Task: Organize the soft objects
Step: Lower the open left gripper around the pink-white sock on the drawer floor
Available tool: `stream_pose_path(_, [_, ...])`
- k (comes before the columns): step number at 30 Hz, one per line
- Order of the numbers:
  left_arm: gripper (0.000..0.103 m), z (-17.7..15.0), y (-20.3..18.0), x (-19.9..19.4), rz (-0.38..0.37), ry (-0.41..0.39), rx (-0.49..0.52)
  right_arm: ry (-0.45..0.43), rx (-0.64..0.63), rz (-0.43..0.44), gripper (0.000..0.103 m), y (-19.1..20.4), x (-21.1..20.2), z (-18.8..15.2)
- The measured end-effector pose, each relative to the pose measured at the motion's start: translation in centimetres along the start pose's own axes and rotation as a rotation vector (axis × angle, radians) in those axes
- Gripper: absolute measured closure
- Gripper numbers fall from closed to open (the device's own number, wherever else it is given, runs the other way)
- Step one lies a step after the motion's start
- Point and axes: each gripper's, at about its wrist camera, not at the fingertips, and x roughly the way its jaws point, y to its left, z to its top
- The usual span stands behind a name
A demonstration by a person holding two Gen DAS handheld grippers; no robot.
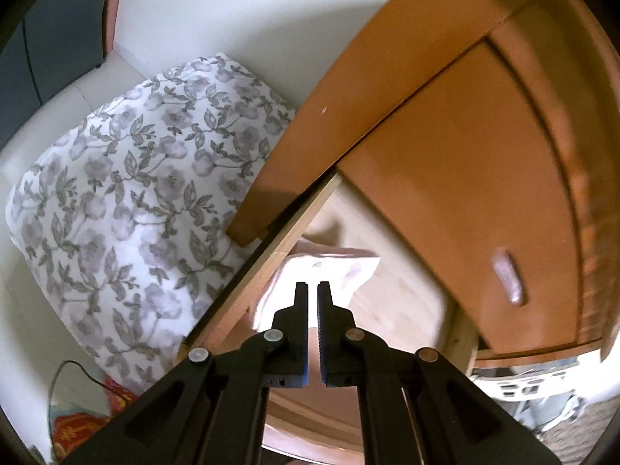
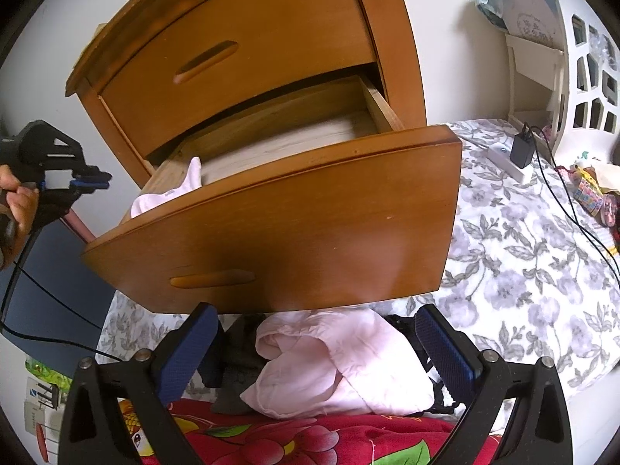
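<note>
a wooden nightstand (image 2: 248, 77) stands with its lower drawer (image 2: 294, 217) pulled out, and everything else is placed from that drawer. a pale pink sock (image 2: 170, 193) lies inside it at the left front corner, one end propped against the side wall. the left gripper (image 1: 313, 290) hangs above that corner with its jaws closed and nothing between them, so the sock looks freshly put away. below the drawer front, on the floral bedding (image 2: 523, 271), a pink garment (image 2: 341, 364) sits bunched beside dark clothes (image 2: 232, 352), between the wide-open jaws of the right gripper (image 2: 321, 348), which hold nothing. the step in hand appears to be moving from one stowed item to the next. the next move likely calls for the right gripper to drop onto the pink garment, close on a thick fold, lift it clear of the drawer front and carry it inside.
</note>
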Motion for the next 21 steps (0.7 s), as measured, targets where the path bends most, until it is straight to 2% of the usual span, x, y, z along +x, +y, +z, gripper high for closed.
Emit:
stream_pose_path(2, [0.098, 0.0, -0.2, 0.9, 0.027, 0.02, 0.025, 0.001, 0.002, 0.004, 0.0, -0.1, 0.0, 0.0])
stream_pose_path(5, [0.088, 0.1, -0.9, 2.1, 0.102, 0.042, 0.099, 0.0, 0.001, 0.006, 0.0, -0.1, 0.0, 0.0])
stream_pose_path(8, [0.076, 0.1, -2.4, 3.1, 0.17, 0.061, 0.227, 0.002, 0.003, 0.01, 0.0, -0.1, 0.1, 0.0])
stream_pose_path(11, [0.074, 0.0, -3.5, 4.1, 0.227, 0.083, 0.312, 0.007, 0.005, 0.014, 0.0, -0.1, 0.2, 0.0])
stream_pose_path(20, [0.065, -0.8, -4.2, 6.6, 0.314, 0.187, 0.387, 0.01, 0.01, 0.024, 0.0, -0.2, 0.4, 0.0])
stream_pose_path(21, [0.06, -0.9, -4.3, 6.8, 0.319, 0.202, 0.387, 0.01, 0.01, 0.025, 0.0, -0.2, 0.4, 0.0])
